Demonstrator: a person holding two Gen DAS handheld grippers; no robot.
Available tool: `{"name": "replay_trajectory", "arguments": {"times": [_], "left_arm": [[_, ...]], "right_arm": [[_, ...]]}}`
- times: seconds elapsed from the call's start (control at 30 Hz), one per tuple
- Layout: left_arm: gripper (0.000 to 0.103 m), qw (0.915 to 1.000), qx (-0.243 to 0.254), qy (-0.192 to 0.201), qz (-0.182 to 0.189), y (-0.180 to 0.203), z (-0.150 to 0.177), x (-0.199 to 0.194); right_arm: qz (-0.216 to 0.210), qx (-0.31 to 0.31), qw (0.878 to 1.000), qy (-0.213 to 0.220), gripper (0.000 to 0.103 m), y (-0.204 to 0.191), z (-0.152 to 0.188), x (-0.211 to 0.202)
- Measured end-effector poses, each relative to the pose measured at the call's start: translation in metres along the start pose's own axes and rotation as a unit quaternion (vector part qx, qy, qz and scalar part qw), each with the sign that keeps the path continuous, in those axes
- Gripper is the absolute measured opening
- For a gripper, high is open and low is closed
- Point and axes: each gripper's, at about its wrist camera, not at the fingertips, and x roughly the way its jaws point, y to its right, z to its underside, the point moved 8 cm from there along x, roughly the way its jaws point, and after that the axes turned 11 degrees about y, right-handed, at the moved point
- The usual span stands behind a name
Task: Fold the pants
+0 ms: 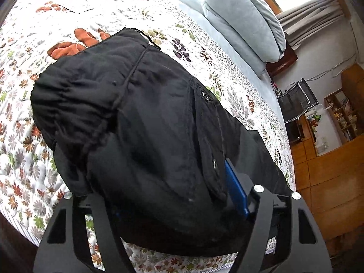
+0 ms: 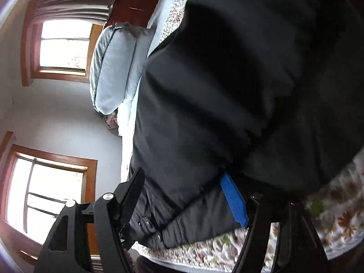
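The floral quilt [image 1: 27, 150] covers the bed, and everything here sits relative to it. The black pants [image 1: 145, 118] lie bunched on the quilt near its front edge, gathered waistband towards the far side, a snap pocket flap on the side nearer the grey pillow [image 1: 245, 16]. They look like soft, light, limp cloth that will sag and slide unless taken at a firm seam or hem; the thick folded edge nearest the cameras seems the best hold.

The left gripper [image 1: 179, 195] points down at the quilt's front edge, jaws moderately wide with the pants' near fold between them; whether the pads press I cannot tell. The right gripper [image 2: 182, 200] is rolled sideways, jaws likewise partly apart around a bunched edge, grip unclear.
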Motion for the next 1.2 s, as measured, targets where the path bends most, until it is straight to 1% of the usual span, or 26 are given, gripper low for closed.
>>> {"name": "replay_trajectory", "arguments": {"times": [0.03, 0.1, 0.13, 0.23, 0.3, 0.33, 0.43, 0.47, 0.5, 0.53, 0.57, 0.6, 0.63, 0.67, 0.7, 0.77, 0.83, 0.9, 0.97, 1.0, 1.03, 1.07, 1.1, 1.13, 1.17, 1.2], "left_arm": [[0.070, 1.0000, -0.004, -0.002, 0.000, 0.000, 0.000, 0.001], [0.070, 0.9999, -0.017, -0.002, 0.001, -0.002, -0.003, 0.003], [0.070, 0.9998, -0.019, -0.002, 0.001, -0.002, -0.003, 0.003], [0.066, 0.9999, -0.015, 0.000, -0.001, -0.001, -0.007, 0.003], [0.059, 1.0000, -0.004, 0.002, 0.000, 0.001, -0.008, 0.001], [0.058, 1.0000, 0.000, 0.001, 0.000, 0.001, -0.008, 0.000], [0.050, 1.0000, 0.002, -0.007, 0.001, 0.000, -0.006, -0.003], [0.044, 1.0000, 0.000, -0.009, 0.004, 0.000, -0.006, -0.007], [0.026, 0.9999, -0.002, -0.010, 0.014, 0.001, -0.005, -0.010], [0.019, 0.9994, -0.003, -0.014, 0.030, 0.003, -0.005, -0.013], [0.019, 0.9994, -0.001, -0.014, 0.031, 0.004, -0.005, -0.018], [0.020, 0.9996, 0.009, -0.012, 0.025, 0.003, -0.005, -0.020], [0.020, 0.9995, 0.023, -0.012, 0.017, 0.003, -0.005, -0.022], [0.021, 0.9993, 0.034, -0.015, 0.011, 0.002, -0.004, -0.022], [0.022, 0.9990, 0.039, -0.019, 0.005, 0.000, -0.003, -0.021], [0.022, 0.9991, 0.035, -0.025, 0.005, -0.003, -0.003, -0.020], [0.024, 0.9991, 0.031, -0.028, 0.006, -0.007, -0.006, -0.018], [0.024, 0.9992, 0.027, -0.029, 0.007, -0.010, -0.009, -0.017], [0.024, 0.9991, 0.032, -0.028, 0.007, -0.013, -0.009, -0.016], [0.024, 0.9990, 0.036, -0.027, 0.006, -0.014, -0.009, -0.017], [0.024, 0.9989, 0.037, -0.026, 0.007, -0.014, -0.009, -0.018], [0.024, 0.9990, 0.035, -0.025, 0.008, -0.015, -0.008, -0.019], [0.024, 0.9991, 0.033, -0.024, 0.010, -0.015, -0.007, -0.020], [0.024, 0.9990, 0.036, -0.024, 0.011, -0.016, -0.006, -0.020], [0.026, 0.9988, 0.042, -0.025, 0.010, -0.017, -0.004, -0.022], [0.029, 0.9987, 0.044, -0.025, 0.008, -0.019, -0.003, -0.023]], "right_arm": [[-0.005, 0.000, 1.000, 0.001, 0.044, -0.001, 0.000, -0.001], [-0.026, 0.016, 1.000, 0.007, 0.023, -0.002, -0.004, -0.005], [-0.035, 0.025, 0.999, 0.008, 0.016, -0.003, -0.005, -0.007], [-0.046, 0.015, 0.999, 0.006, 0.011, -0.014, -0.003, -0.013], [-0.052, 0.001, 0.999, 0.001, 0.010, -0.025, 0.000, -0.019], [-0.056, 0.000, 0.998, -0.002, 0.010, -0.027, 0.001, -0.020], [-0.060, 0.006, 0.998, -0.029, 0.009, -0.032, 0.011, -0.029], [-0.057, 0.007, 0.998, -0.036, 0.009, -0.030, 0.015, -0.034], [-0.054, 0.008, 0.998, -0.042, 0.009, -0.027, 0.020, -0.040], [-0.046, 0.008, 0.998, -0.049, 0.009, -0.025, 0.023, -0.044], [-0.034, 0.007, 0.998, -0.053, 0.009, -0.020, 0.027, -0.049], [-0.025, 0.007, 0.998, -0.057, 0.009, -0.014, 0.032, -0.053], [-0.016, 0.007, 0.998, -0.061, 0.009, -0.010, 0.031, -0.057], [0.001, 0.008, 0.998, -0.061, 0.009, 0.000, 0.033, -0.060], [0.007, 0.008, 0.998, -0.061, 0.009, 0.001, 0.031, -0.064], [-0.001, 0.021, 0.998, -0.062, 0.015, 0.009, 0.029, -0.065], [-0.004, 0.029, 0.998, -0.048, 0.027, 0.014, 0.022, -0.069], [-0.004, 0.032, 0.999, -0.033, 0.032, 0.010, 0.009, -0.072], [0.001, 0.029, 0.999, -0.024, 0.032, 0.013, 0.002, -0.077], [0.004, 0.017, 1.000, -0.024, 0.032, 0.012, -0.003, -0.083], [0.010, 0.001, 1.000, -0.029, 0.035, 0.009, -0.002, -0.081], [0.029, -0.030, 0.998, -0.047, 0.041, 0.005, 0.000, -0.079], [0.059, -0.077, 0.992, -0.085, 0.054, -0.002, 0.008, -0.073], [0.075, -0.102, 0.987, -0.101, 0.057, -0.008, 0.009, -0.069], [0.080, -0.127, 0.983, -0.110, 0.057, -0.018, 0.012, -0.065], [0.074, -0.135, 0.980, -0.123, 0.058, -0.027, 0.016, -0.063]]}}
